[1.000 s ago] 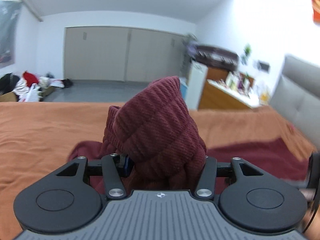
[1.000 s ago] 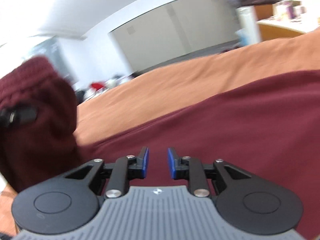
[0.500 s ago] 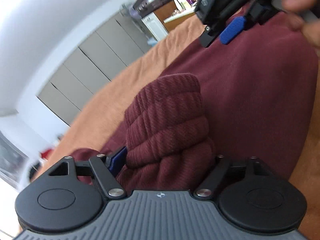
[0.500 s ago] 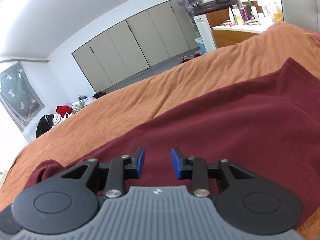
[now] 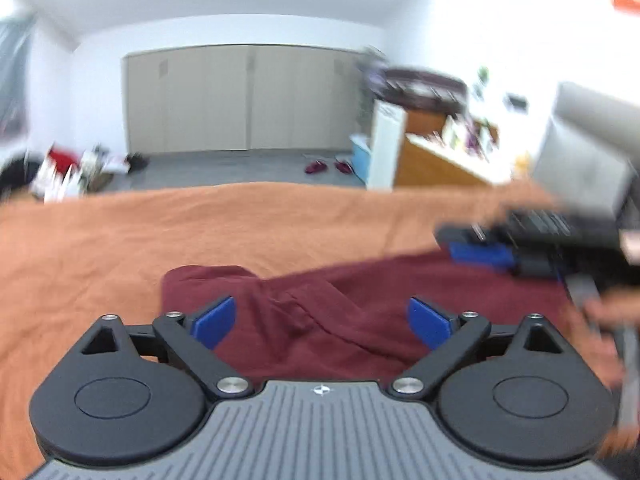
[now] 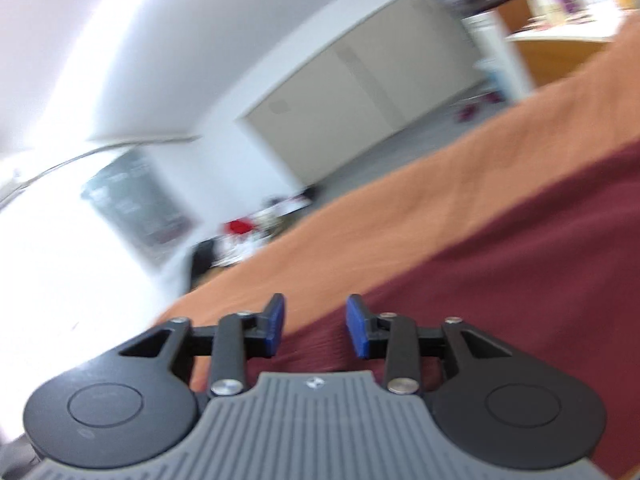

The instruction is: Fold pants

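Dark red pants [image 5: 332, 312] lie on the orange bedspread [image 5: 120, 248], bunched into folds just ahead of my left gripper [image 5: 322, 320]. The left gripper is wide open and empty above the cloth. My right gripper [image 6: 316, 326] is open and empty, low over the pants [image 6: 520, 280] near their left edge. It also shows in the left wrist view [image 5: 480, 252], blurred, at the right over the pants.
The bed's grey headboard [image 5: 580, 152] stands at the right. Beyond the bed are a grey floor, beige wardrobe doors [image 5: 240, 100], a wooden desk [image 5: 432, 160] with clutter, and a pile of clothes [image 5: 68, 168] at the left.
My left gripper has let go of the bunched ribbed end of the pants and opened wide; the cloth now lies on the bed. Both views swung quickly.
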